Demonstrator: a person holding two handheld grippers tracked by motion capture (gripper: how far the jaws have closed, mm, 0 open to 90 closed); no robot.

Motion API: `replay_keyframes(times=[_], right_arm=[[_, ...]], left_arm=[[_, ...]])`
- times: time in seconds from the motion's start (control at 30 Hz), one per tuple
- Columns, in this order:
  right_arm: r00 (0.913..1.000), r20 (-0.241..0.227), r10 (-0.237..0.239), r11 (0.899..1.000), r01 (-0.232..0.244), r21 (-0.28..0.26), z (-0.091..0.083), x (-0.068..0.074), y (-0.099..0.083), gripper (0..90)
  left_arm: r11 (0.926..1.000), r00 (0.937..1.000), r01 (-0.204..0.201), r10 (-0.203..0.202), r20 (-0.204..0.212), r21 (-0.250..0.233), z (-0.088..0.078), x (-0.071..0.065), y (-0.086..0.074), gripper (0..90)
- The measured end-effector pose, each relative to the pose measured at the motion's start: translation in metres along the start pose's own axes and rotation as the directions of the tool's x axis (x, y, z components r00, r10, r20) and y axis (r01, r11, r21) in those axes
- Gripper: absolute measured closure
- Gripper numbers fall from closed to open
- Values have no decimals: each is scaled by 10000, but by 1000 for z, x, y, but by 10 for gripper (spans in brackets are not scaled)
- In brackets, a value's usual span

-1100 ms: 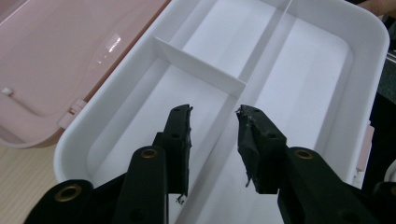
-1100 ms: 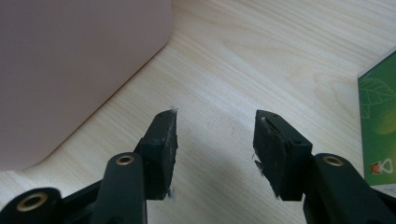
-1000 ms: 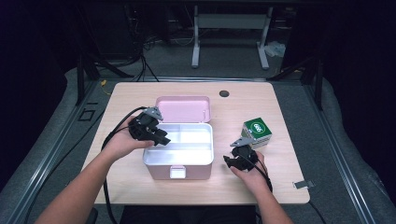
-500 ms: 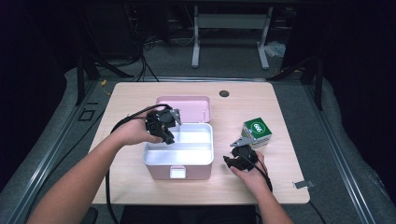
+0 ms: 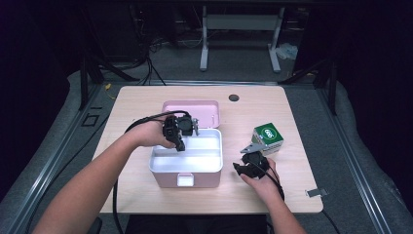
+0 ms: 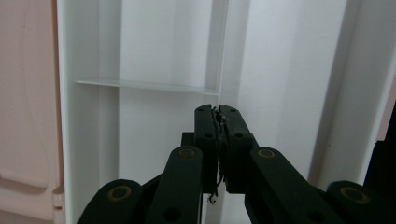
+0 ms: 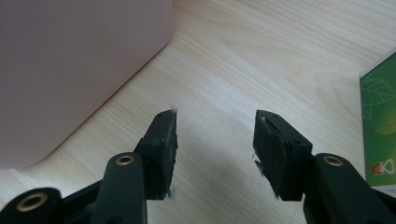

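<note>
The pink box (image 5: 186,163) stands open and empty near the tabletop's (image 5: 146,200) front edge, the green carton (image 5: 268,137) still outside beside it, while the left hand-held gripper (image 6: 218,122) has just been closing on nothing over the box and the right hand-held gripper (image 7: 215,140) waits with jaws apart

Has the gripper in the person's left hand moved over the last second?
Yes. The left gripper went rightward from the pink box's left edge to over its back rim, its jaws closing with nothing between them.
</note>
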State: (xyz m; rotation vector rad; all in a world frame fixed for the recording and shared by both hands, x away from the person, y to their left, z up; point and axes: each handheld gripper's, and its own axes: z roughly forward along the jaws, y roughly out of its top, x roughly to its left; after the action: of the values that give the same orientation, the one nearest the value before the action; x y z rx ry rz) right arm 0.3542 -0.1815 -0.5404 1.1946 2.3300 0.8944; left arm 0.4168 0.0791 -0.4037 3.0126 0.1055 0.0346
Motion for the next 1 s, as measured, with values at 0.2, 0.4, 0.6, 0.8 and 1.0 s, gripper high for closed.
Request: replay_keyframes(times=[0.2,0.4,0.6,0.8,1.0], right_arm=[[10000,-6,5,10000,-5,-9,0,0,0,491],[9999,-113,8,10000,-8,-34,-1,0,-1,491],[10000,72,-8,10000,8,-55,-4,0,-3,491],[9999,135,62,9999,-60,-161,-8,0,-6,492],[9997,218,105,9999,-103,-121,-10,-2,-8,492]], left_arm=[[9994,9995,-249,244,203,251,7,2,7,878],[9988,9986,-321,304,439,380,9,5,8,882],[9974,9980,-336,301,553,643,17,6,11,875],[9949,9970,-618,578,523,796,18,5,13,882],[9903,9967,-778,744,332,1148,18,3,17,890]])
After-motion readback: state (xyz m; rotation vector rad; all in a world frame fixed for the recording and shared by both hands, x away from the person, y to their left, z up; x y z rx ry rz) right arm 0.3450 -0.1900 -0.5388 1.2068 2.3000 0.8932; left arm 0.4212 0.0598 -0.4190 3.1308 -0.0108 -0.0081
